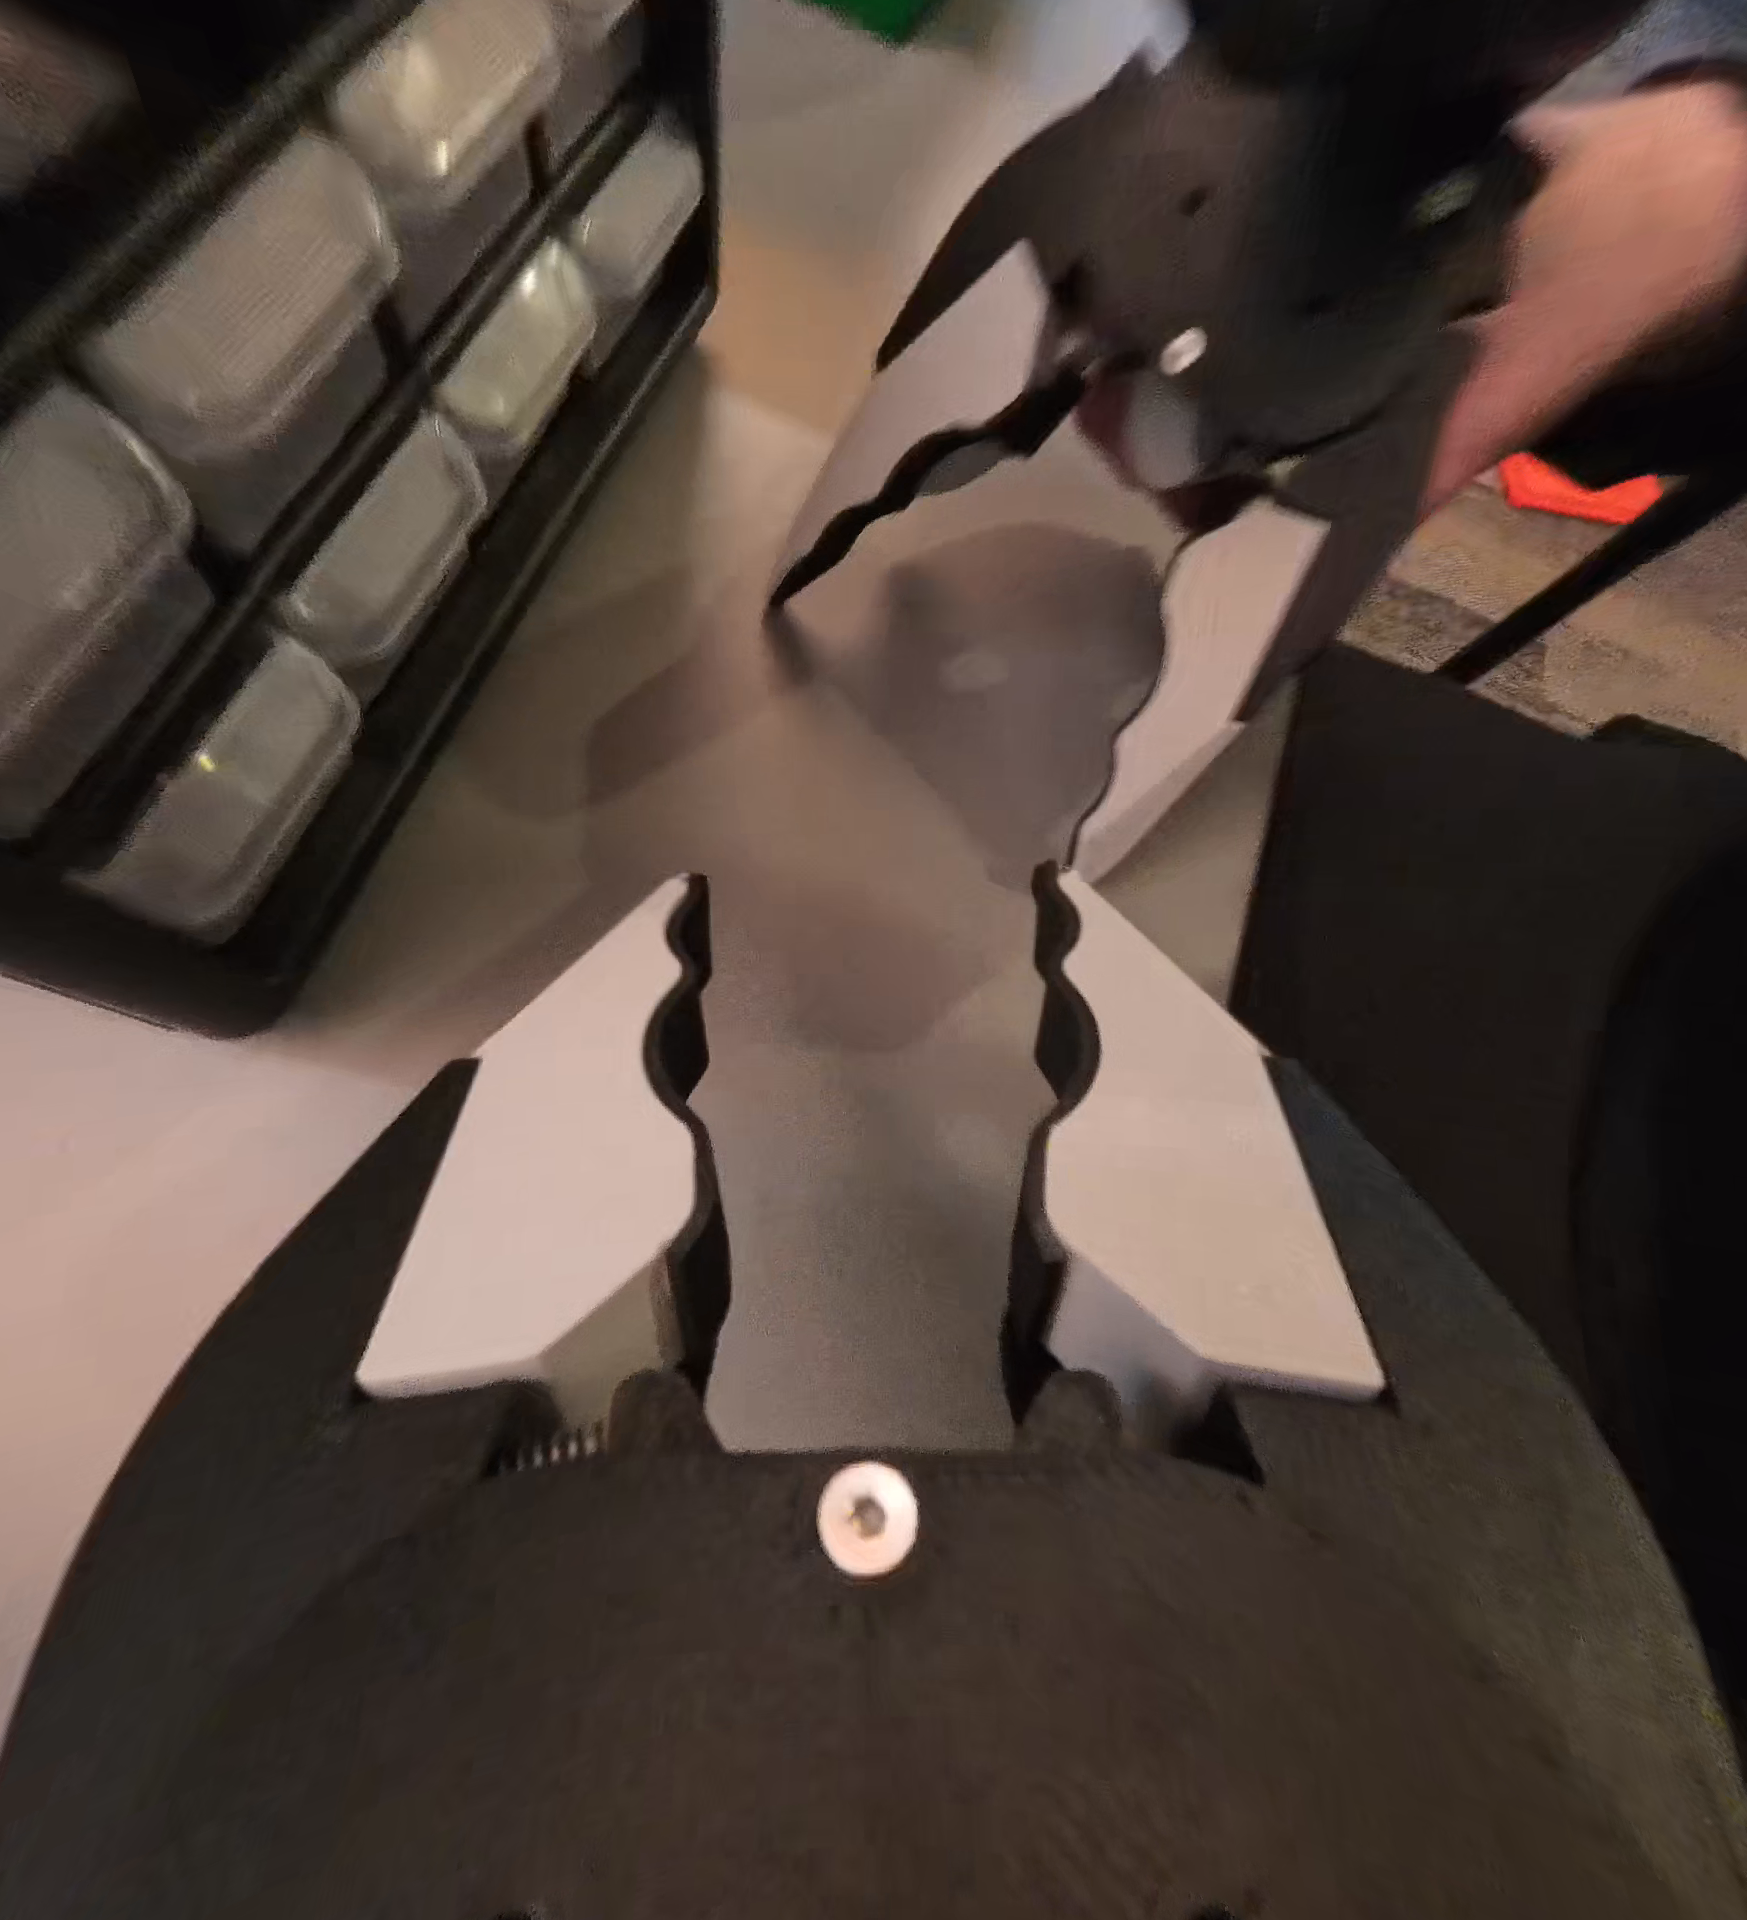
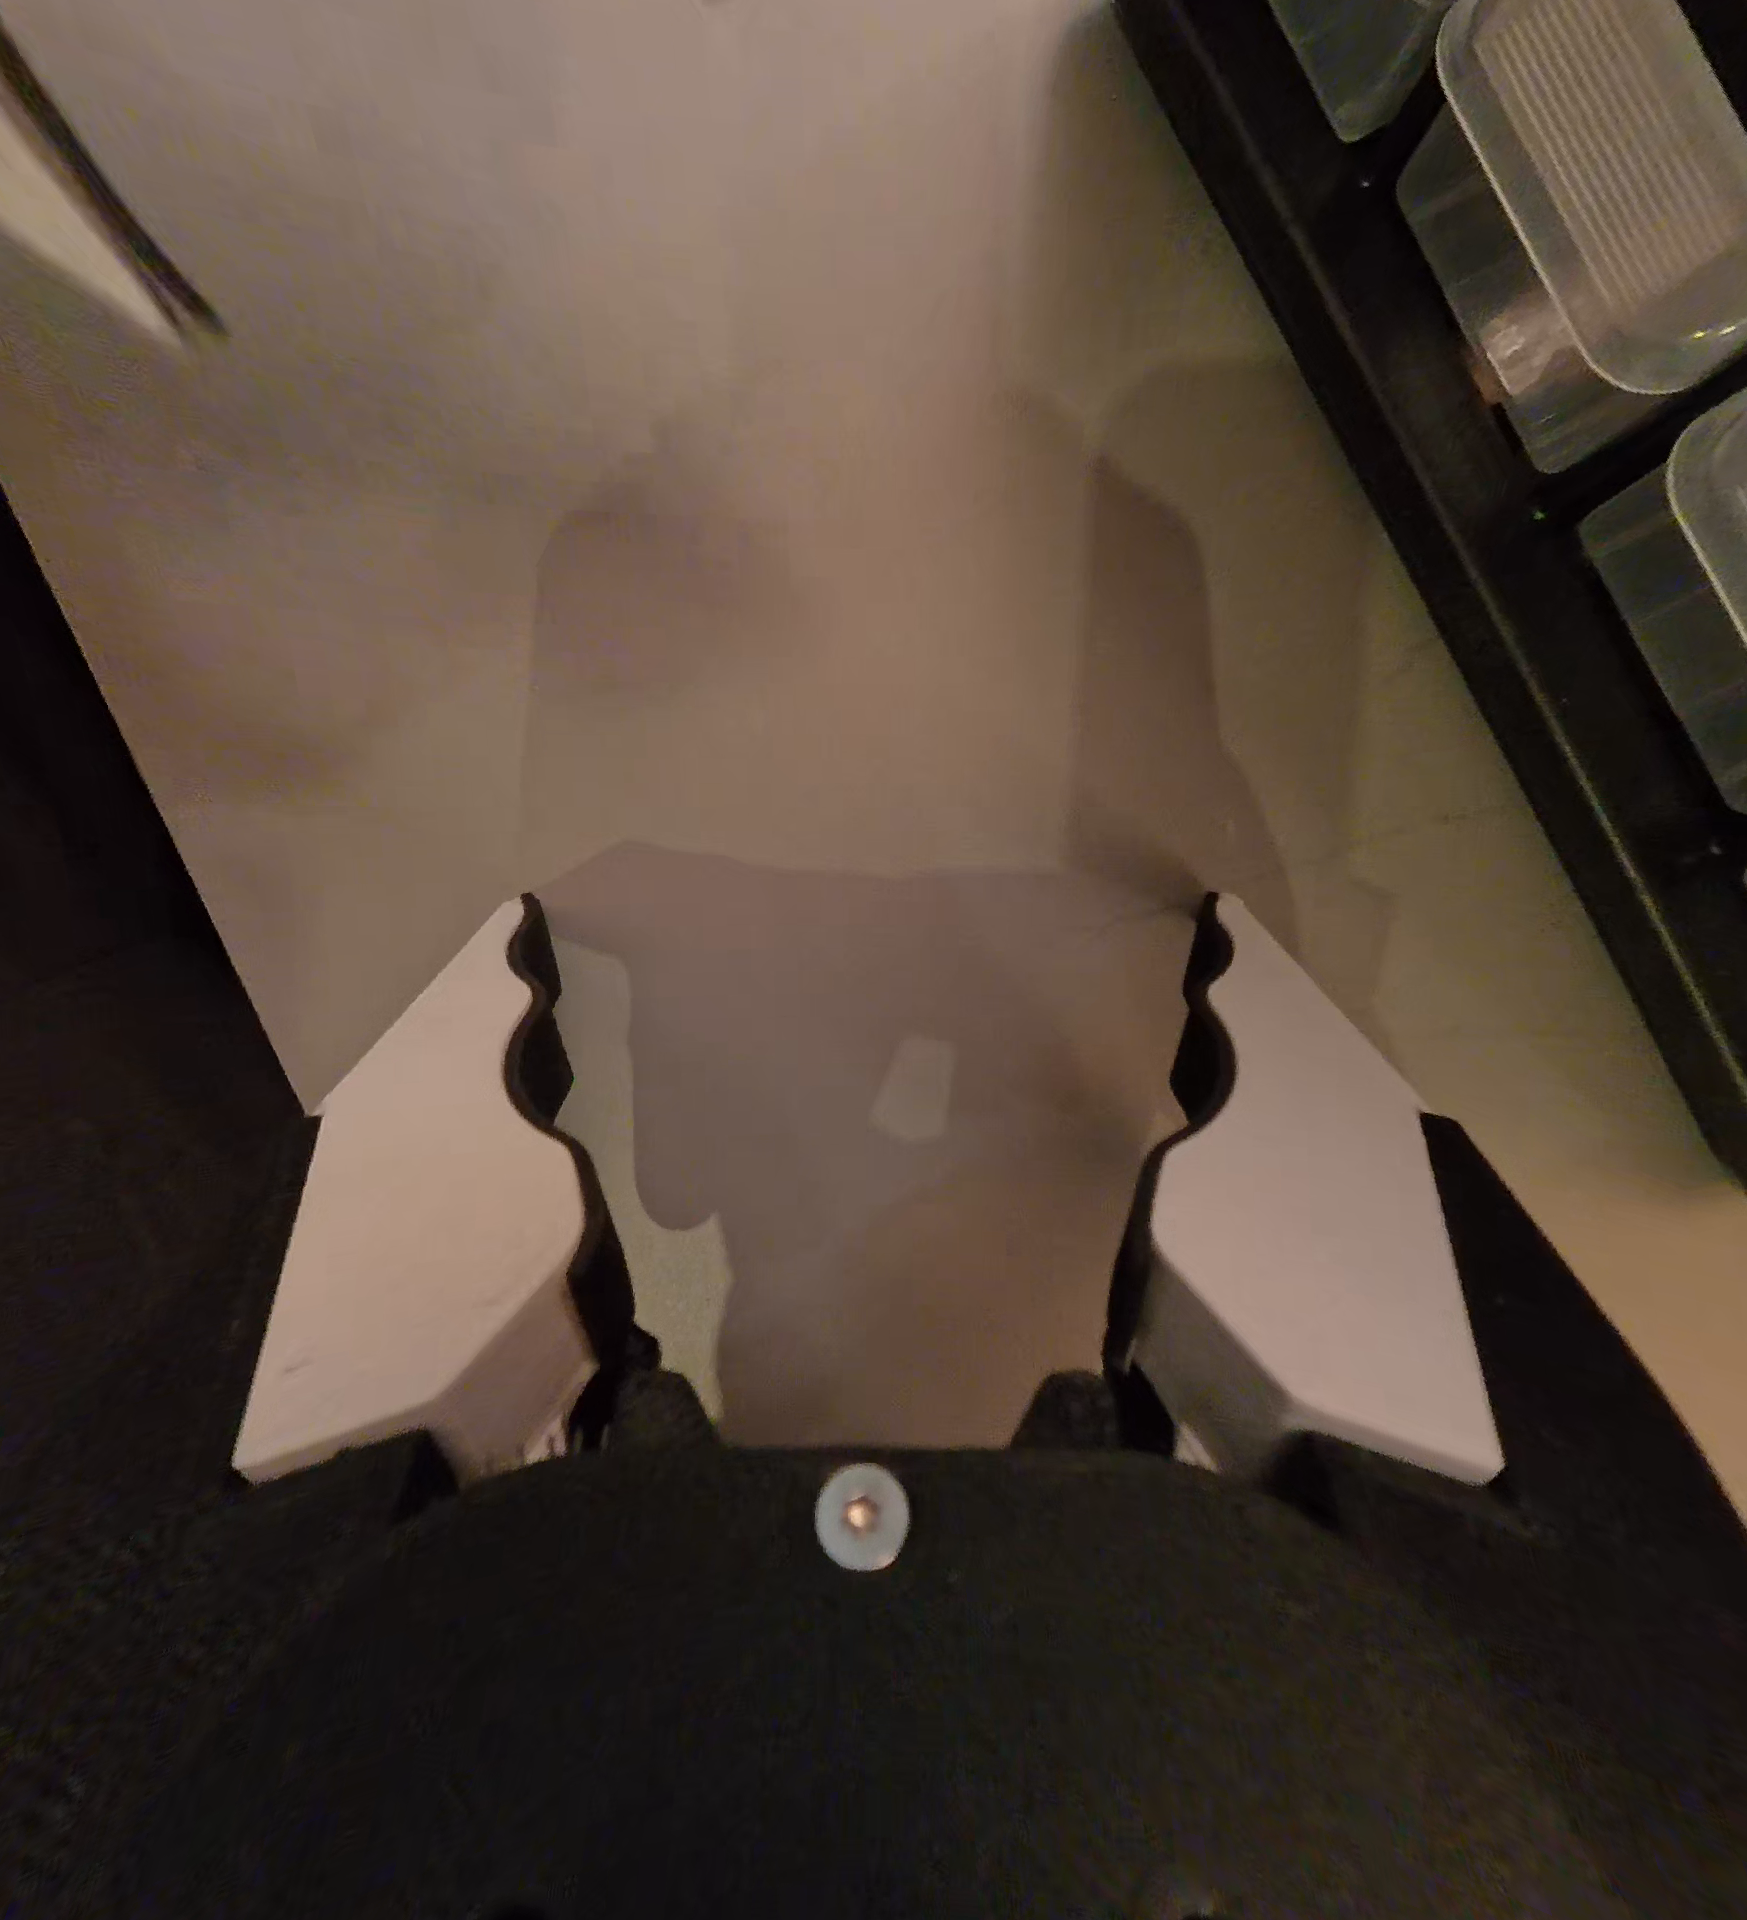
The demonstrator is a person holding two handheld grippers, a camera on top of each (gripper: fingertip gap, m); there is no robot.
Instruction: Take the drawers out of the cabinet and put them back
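A black cabinet (image 1: 640,343) with several translucent grey drawers (image 1: 235,332) stands on the pale table at the upper left of the left wrist view. All visible drawers sit in their slots. My left gripper (image 1: 871,883) is open and empty, over bare table to the right of the cabinet. My right gripper (image 2: 867,904) is open and empty above the table. It also shows in the left wrist view (image 1: 1014,675), held by a hand (image 1: 1617,281) at the upper right. The cabinet (image 2: 1534,665) and its drawers (image 2: 1617,197) run along the right edge of the right wrist view.
The pale table (image 1: 100,1143) ends at a dark drop on the right (image 1: 1534,987). An orange object (image 1: 1575,488) lies on a speckled floor beyond the edge. In the right wrist view the table edge (image 2: 121,665) runs down the left side.
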